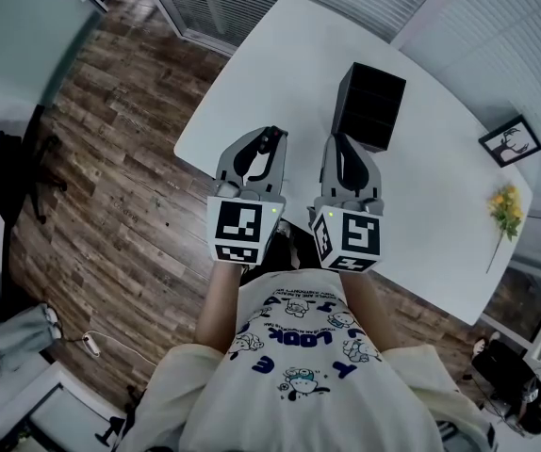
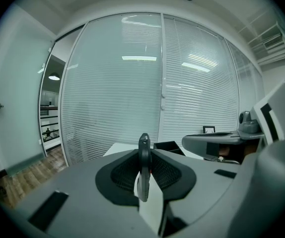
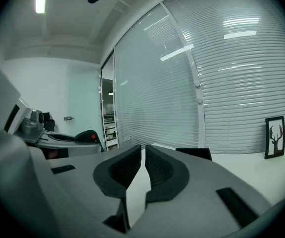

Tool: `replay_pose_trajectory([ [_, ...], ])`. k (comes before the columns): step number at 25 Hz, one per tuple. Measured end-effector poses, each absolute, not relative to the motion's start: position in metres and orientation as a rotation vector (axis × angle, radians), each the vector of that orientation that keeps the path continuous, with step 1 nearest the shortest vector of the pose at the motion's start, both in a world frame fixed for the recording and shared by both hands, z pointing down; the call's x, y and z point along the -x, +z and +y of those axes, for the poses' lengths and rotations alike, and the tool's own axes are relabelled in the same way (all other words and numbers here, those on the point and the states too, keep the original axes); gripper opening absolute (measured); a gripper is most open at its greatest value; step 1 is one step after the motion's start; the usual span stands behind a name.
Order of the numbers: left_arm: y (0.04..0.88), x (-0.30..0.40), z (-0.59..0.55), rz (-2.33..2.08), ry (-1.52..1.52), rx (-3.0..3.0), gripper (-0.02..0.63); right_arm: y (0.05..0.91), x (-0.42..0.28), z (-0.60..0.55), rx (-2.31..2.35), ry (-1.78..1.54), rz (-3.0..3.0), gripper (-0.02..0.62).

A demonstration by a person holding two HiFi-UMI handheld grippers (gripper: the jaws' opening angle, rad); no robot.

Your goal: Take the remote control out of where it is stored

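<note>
Room: a white tabletop (image 1: 440, 186) is standing on wood-plank floor (image 1: 129, 158), with slatted blinds (image 3: 232, 83) running behind glass.
Tabletop items: a black box (image 1: 372, 104) is sitting toward the far side. A framed deer picture (image 1: 511, 141) and yellow flowers (image 1: 506, 207) are lying well apart from it on the right.
Hard to make out: the box interior is reading as plain dark, so I cannot tell its contents. The person's hands are hiding under the marker cubes, with only forearms showing.
Remote control (image 2: 143, 175): it is showing edge-on in the left gripper view as a thin dark slab, with its face and buttons turned out of sight. It is sitting outside the box, up in the air left of it and apart from it.
Left hand-held gripper (image 2: 144, 148): its jaws are pressing narrow on the remote control, pads against both flat sides, and it is pointing forward over the tabletop's near-left part.
Right hand-held gripper (image 3: 143, 150): its jaws are closing to a thin slit with nothing between them. It is hanging level beside the left one, tips just short of the box.
</note>
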State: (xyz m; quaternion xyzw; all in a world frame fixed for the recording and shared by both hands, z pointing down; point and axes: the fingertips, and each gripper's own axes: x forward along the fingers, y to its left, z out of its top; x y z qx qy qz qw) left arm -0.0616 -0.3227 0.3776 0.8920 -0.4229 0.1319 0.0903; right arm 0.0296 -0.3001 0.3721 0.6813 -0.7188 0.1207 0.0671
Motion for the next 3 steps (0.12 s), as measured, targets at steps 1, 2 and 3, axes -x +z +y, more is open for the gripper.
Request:
replay_pose_trajectory([
  [1,0.3773,0.0618,-0.3222,-1.257,0.391,-2.652,0.072,0.3723,-0.0294,-0.2996,-2.054,0.364,-2.166,0.046],
  [2,0.3770,0.0622,-0.3216,-1.257,0.390,-2.653,0.072,0.3724,-0.0291,-0.2991,-2.054,0.365,-2.166,0.046],
  [3,0.3767,0.0626,-0.3211,-1.257,0.388,-2.653,0.072,0.3725,-0.0288,-0.2986,-2.054,0.365,-2.165,0.046],
])
